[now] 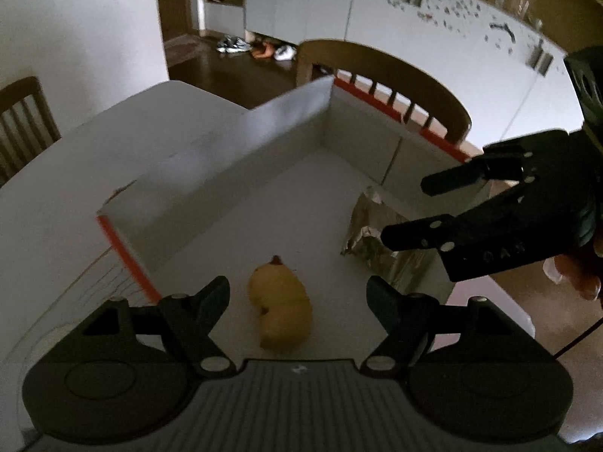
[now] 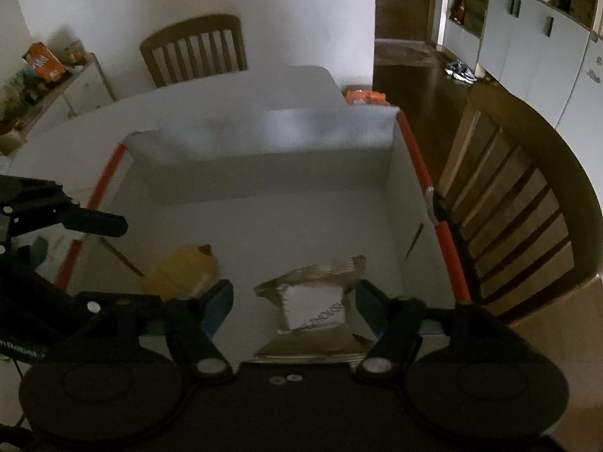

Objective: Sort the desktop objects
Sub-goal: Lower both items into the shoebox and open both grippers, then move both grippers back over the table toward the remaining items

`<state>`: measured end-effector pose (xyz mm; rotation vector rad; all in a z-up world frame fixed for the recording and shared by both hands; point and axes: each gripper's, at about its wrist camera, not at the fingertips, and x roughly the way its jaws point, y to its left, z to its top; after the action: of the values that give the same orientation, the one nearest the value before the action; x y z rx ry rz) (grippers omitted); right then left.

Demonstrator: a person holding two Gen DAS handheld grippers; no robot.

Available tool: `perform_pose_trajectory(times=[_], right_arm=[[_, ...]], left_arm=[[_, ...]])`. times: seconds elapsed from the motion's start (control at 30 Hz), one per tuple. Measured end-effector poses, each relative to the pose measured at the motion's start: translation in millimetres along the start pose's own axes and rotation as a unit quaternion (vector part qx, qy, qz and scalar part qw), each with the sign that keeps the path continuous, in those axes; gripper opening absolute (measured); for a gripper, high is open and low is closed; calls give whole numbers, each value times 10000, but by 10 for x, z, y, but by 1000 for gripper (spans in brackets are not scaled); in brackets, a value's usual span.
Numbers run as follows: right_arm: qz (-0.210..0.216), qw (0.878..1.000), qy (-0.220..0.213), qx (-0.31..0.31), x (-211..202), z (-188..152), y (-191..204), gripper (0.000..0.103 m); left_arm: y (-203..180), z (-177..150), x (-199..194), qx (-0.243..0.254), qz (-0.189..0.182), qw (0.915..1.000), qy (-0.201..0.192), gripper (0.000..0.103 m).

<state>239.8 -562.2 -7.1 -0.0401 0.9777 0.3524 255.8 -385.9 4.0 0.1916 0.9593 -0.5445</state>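
A soft yellow toy [image 1: 280, 307], perhaps a duck, and a crinkled silver foil packet [image 2: 314, 301] lie apart inside a white, orange-edged box [image 1: 241, 143] on the counter [image 1: 56, 196]. Above them, left hand-held gripper [image 1: 297, 301] and right hand-held gripper [image 2: 294, 303] hang released, jaws wide, touching nothing.

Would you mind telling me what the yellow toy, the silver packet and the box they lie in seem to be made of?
Yellow toy: probably soft rubber or vinyl, matte, rounded.
Silver packet: metallic foil, creased and reflective, with a white label.
Box: likely white cardboard, flat thin walls, orange-taped edges.
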Motion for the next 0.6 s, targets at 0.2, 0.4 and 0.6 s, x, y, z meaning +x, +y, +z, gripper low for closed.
perform_pose_trajectory(times=[0.2, 0.4, 0.6], right_arm=[[157, 9996, -217, -32, -205, 7, 166, 73], [232, 9990, -370, -36, -333, -58, 407, 73], [266, 9982, -528, -55, -403, -119, 663, 74]], left_arm=[[53, -134, -276, -233, 96, 9990, -364, 79], [142, -290, -562, -389, 166, 9972, -617, 79], [300, -528, -810, -521, 266, 9956, -732, 81]])
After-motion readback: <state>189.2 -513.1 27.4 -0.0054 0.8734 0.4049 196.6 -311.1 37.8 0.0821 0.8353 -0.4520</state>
